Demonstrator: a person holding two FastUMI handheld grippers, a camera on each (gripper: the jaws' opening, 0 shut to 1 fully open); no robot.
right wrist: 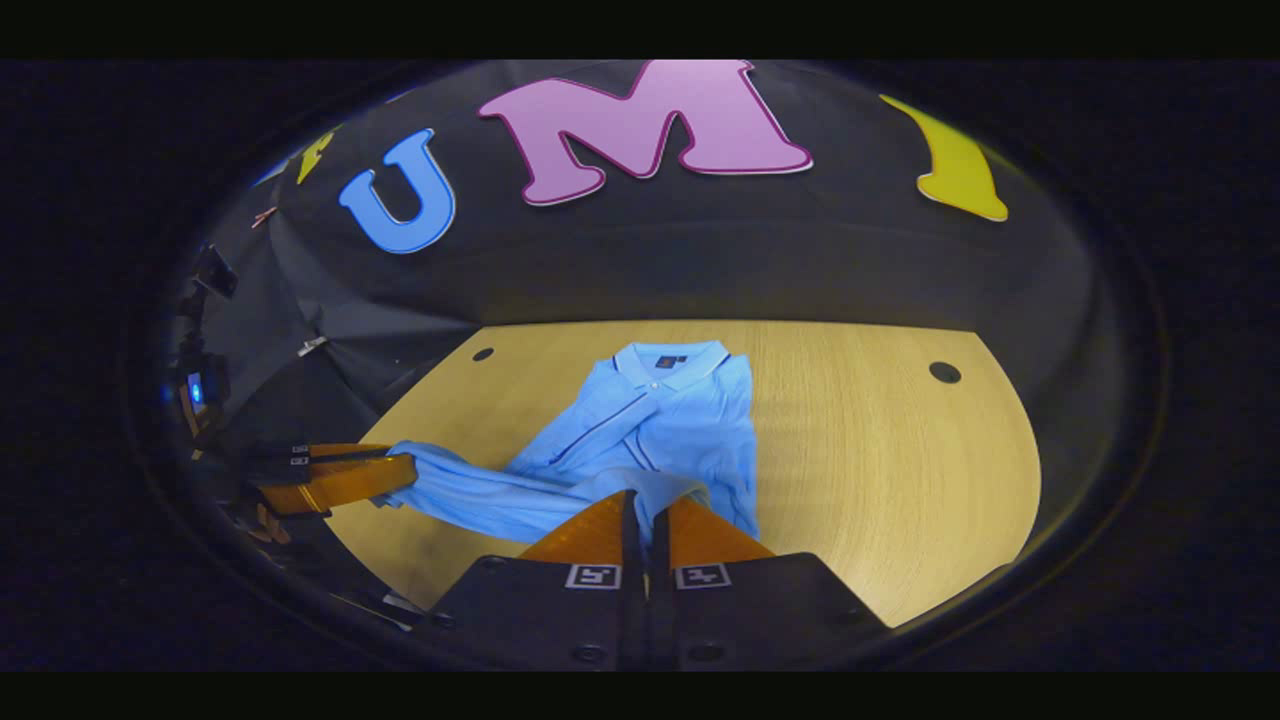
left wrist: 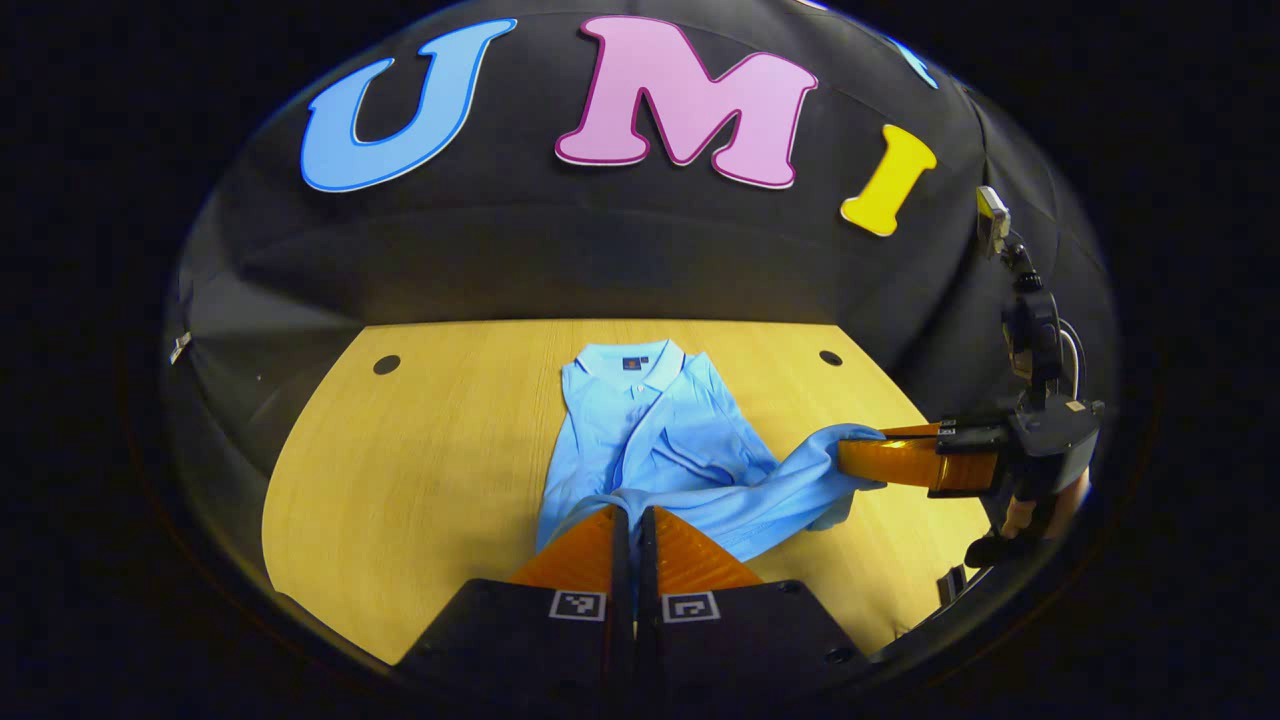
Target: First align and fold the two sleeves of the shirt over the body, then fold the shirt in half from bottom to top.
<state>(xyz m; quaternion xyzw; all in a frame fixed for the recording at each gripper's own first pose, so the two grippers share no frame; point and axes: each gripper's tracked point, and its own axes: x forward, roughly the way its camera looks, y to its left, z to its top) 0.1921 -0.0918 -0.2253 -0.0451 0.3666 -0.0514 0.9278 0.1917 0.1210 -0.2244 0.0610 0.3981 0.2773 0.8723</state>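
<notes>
The near edge of the light blue shirt (left wrist: 655, 430) is hiding behind the fingers of each gripper, so that hem is hard to see. The shirt is lying in the middle of the wooden table (left wrist: 420, 470), collar at the far end, sleeves folded over the body. The left gripper (left wrist: 634, 520) is pinching the near left corner, fingers pressed together on the cloth. The right gripper (right wrist: 645, 505) is pinching the near right corner the same way.

This looks like a recording booth in a lab, not a home. A black cloth wall (left wrist: 620, 250) stands close behind a light wooden table (left wrist: 430, 460). To the side of the table, a small camera on a jointed mount (left wrist: 1000, 240) rises.
</notes>
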